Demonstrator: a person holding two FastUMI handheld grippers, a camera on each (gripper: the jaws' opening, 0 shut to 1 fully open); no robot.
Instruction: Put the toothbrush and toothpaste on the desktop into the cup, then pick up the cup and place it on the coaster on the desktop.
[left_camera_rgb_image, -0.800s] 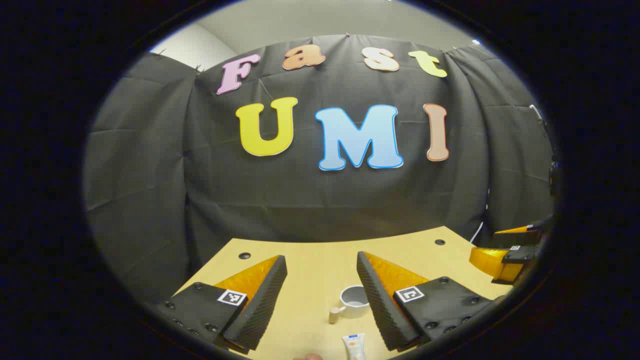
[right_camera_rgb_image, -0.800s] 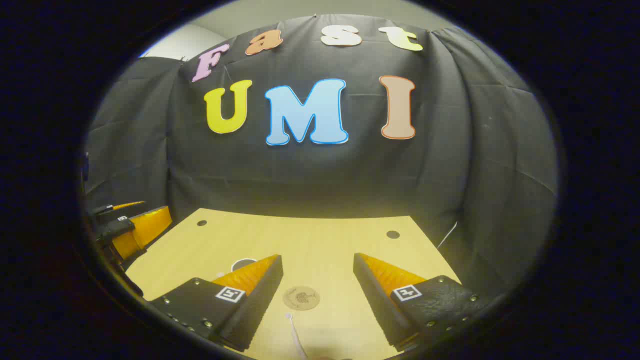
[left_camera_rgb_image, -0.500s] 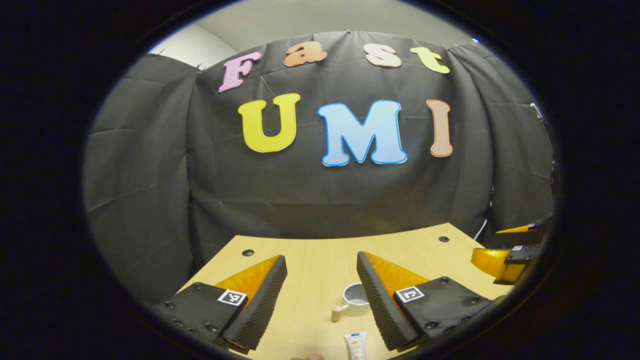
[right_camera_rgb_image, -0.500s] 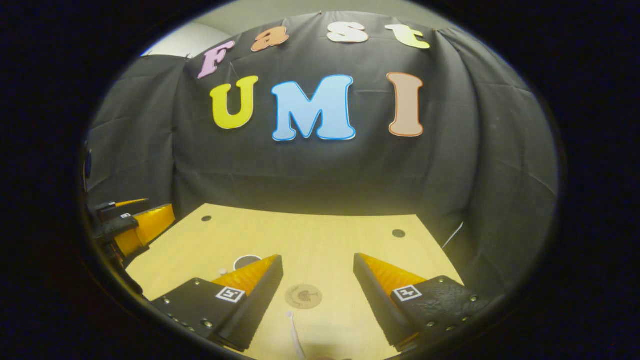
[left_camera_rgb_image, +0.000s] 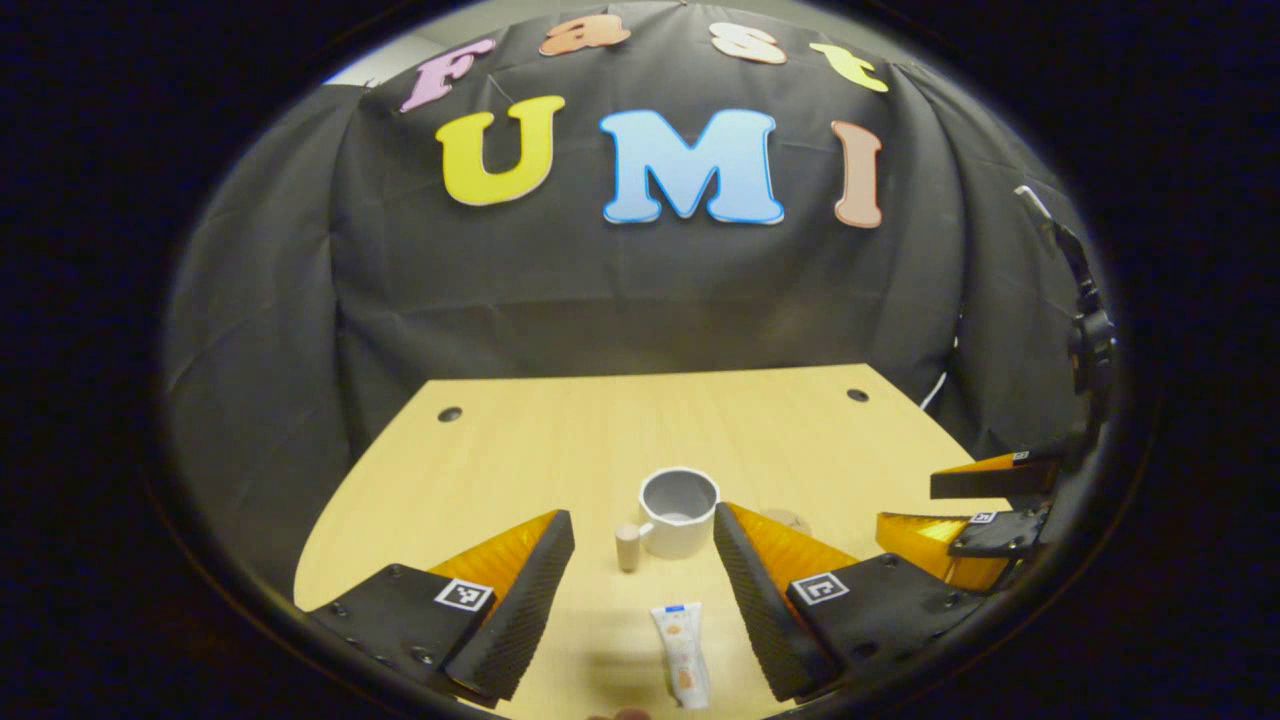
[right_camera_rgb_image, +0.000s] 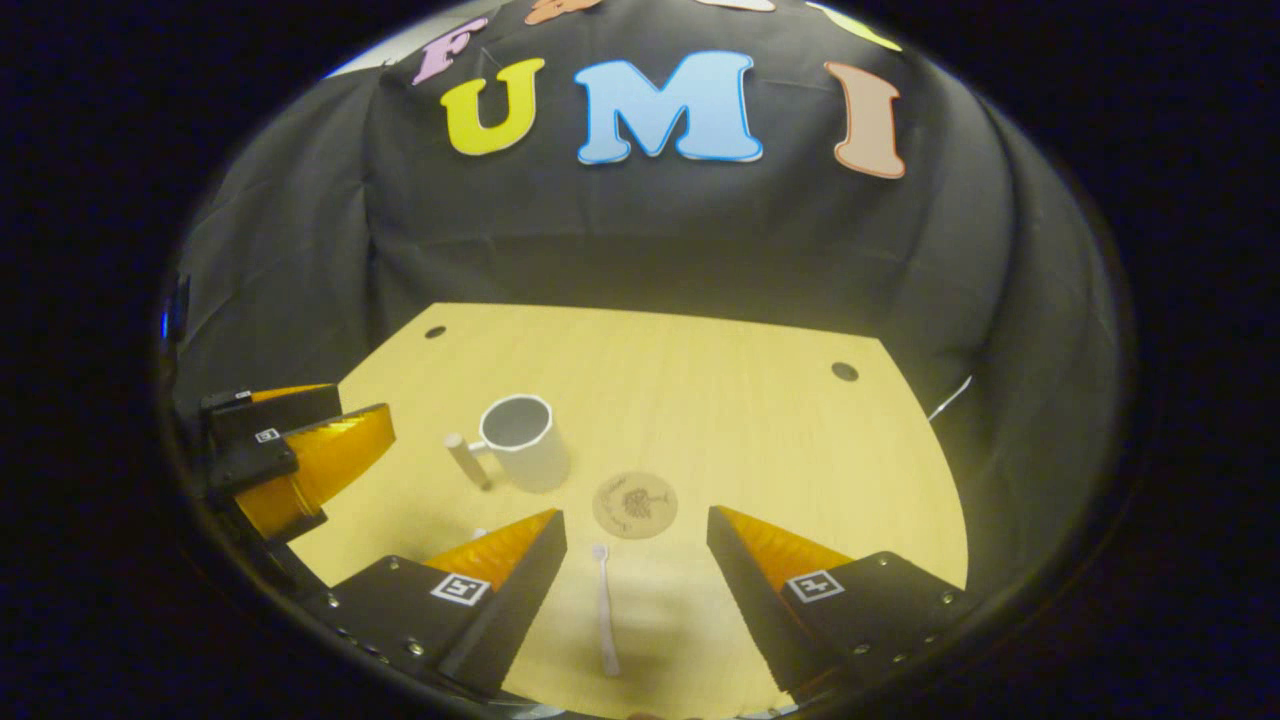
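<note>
A white cup (left_camera_rgb_image: 678, 511) with a wooden handle stands upright near the middle of the light wooden desk (left_camera_rgb_image: 560, 440). The white toothpaste tube (left_camera_rgb_image: 680, 655) lies flat in front of it, between the fingers of my left gripper (left_camera_rgb_image: 640, 570), which is open above the desk. In the right gripper view the cup (right_camera_rgb_image: 522, 440) stands left of a round brown coaster (right_camera_rgb_image: 634, 504). A white toothbrush (right_camera_rgb_image: 604, 610) lies just in front of the coaster, between the fingers of my open right gripper (right_camera_rgb_image: 636, 560). Both grippers hold nothing.
The black cloth wall closes off the desk's far edge and sides. The right gripper (left_camera_rgb_image: 960, 520) appears at the right rim of the left gripper view; the left gripper (right_camera_rgb_image: 300, 460) appears at the left rim of the right gripper view. Small dark holes (right_camera_rgb_image: 844, 371) mark the desk's far corners.
Both grippers have tipped downward, so more of the desk shows. The cup, coaster, toothpaste and toothbrush now show more fully; none of them has moved.
</note>
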